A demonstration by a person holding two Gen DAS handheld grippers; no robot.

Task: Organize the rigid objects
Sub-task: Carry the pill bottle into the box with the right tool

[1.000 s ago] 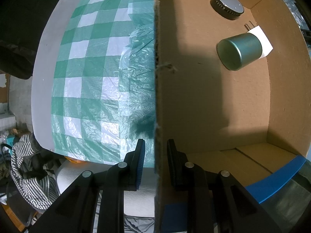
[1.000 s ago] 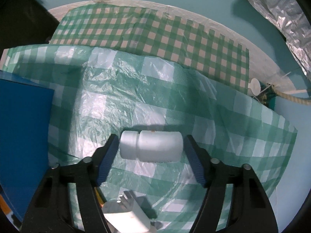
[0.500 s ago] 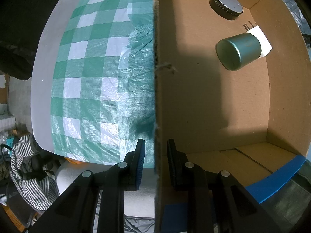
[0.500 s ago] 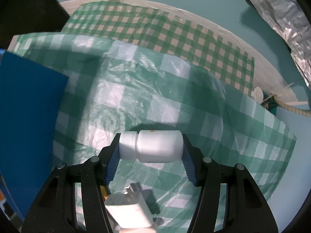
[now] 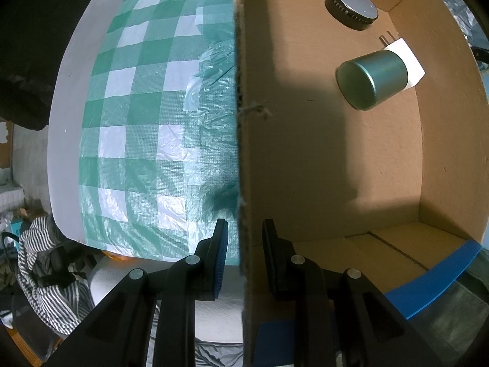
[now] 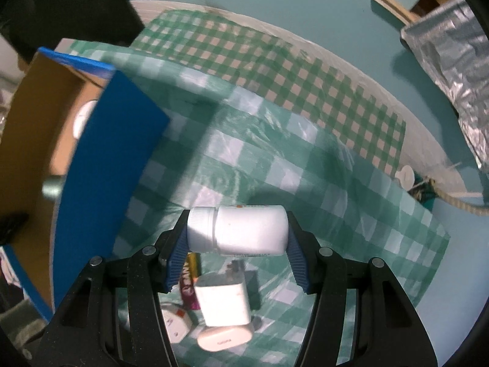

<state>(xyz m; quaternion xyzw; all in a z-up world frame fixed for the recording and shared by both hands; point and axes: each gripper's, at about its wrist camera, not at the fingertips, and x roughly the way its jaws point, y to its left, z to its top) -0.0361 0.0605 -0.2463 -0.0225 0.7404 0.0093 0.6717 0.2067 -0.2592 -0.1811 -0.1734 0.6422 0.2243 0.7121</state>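
Observation:
My left gripper [image 5: 243,229] points down and is shut on the side wall [image 5: 244,122] of an open cardboard box, one finger inside and one outside. In the box lie a teal round tin [image 5: 371,81], a black puck with a grey top [image 5: 351,6] and a white plug adapter [image 5: 411,64]. My right gripper [image 6: 237,223] is shut on a white pill bottle [image 6: 241,234], held sideways by its cap and base above the green checked tablecloth [image 6: 275,159]. The box's blue flap [image 6: 107,165] is to its left.
Below the held bottle a white charger [image 6: 223,304], a purple and yellow battery [image 6: 189,284], a white oval case [image 6: 224,338] and a small white item [image 6: 175,324] lie on the cloth. Crumpled foil [image 6: 452,61] and a rope [image 6: 458,211] are far right. Striped fabric [image 5: 45,269] lies beyond the table edge.
The right gripper closed on the white bottle and lifted it off the cloth, swinging so the box comes into view at left. The left gripper has not moved.

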